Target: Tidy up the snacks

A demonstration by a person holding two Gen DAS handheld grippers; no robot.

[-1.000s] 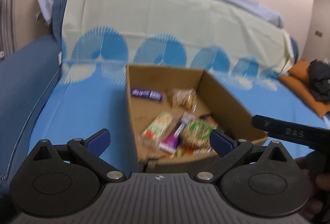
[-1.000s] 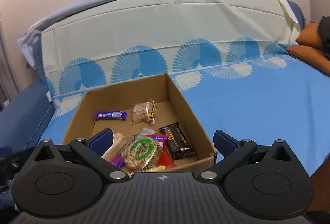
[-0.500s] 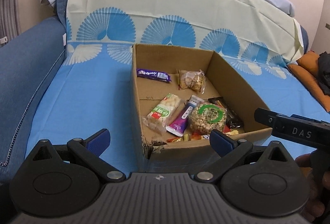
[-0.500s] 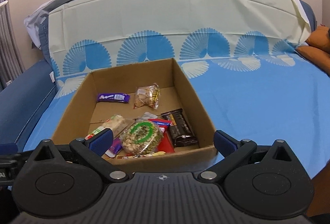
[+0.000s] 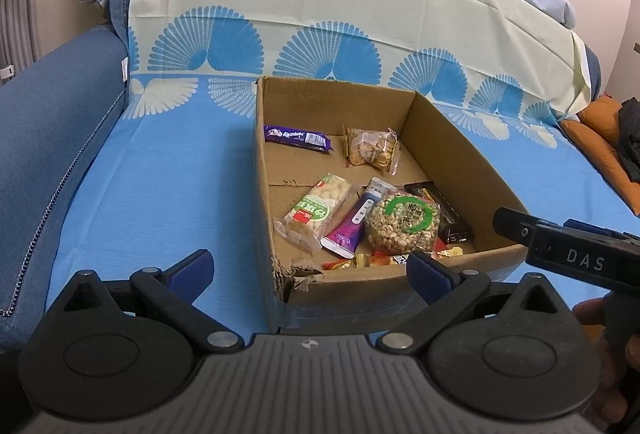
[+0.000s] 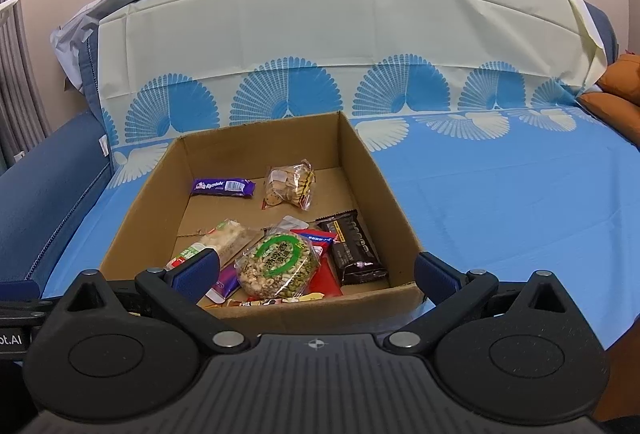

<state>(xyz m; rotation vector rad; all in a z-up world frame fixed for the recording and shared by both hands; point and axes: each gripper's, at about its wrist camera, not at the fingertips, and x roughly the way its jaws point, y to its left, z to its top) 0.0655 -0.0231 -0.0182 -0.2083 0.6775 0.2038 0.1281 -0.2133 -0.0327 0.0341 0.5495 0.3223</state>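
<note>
A cardboard box (image 5: pixel 456 154) (image 6: pixel 376 174) sits on a sofa under a blue patterned sheet. Inside lie a purple bar (image 5: pixel 298 136) (image 6: pixel 224 187), a clear cookie bag (image 5: pixel 370 150) (image 6: pixel 289 183), a white-green rice snack (image 5: pixel 318 208) (image 6: pixel 212 240), a purple tube pack (image 5: pixel 354 222), a round green-labelled nut pack (image 5: pixel 404 222) (image 6: pixel 278 262), a dark chocolate pack (image 5: pixel 440 210) (image 6: pixel 354 250) and a red pack (image 6: pixel 322 274). My left gripper (image 5: pixel 310 272) is open, empty, before the box's near left corner. My right gripper (image 6: pixel 316 274) is open, empty, at the near wall.
The box's near left corner (image 5: pixel 296 276) is torn. A blue sofa armrest (image 5: pixel 48 122) rises at the left, the sheet-draped backrest (image 6: pixel 320 46) stands behind, and orange cushions (image 5: pixel 600 138) lie at the far right. The other gripper's black body (image 5: pixel 568 254) shows at right in the left wrist view.
Both grippers have moved in closer to the box and tilted down, so the box and snacks look larger. Both stayed open. The snacks have not moved.
</note>
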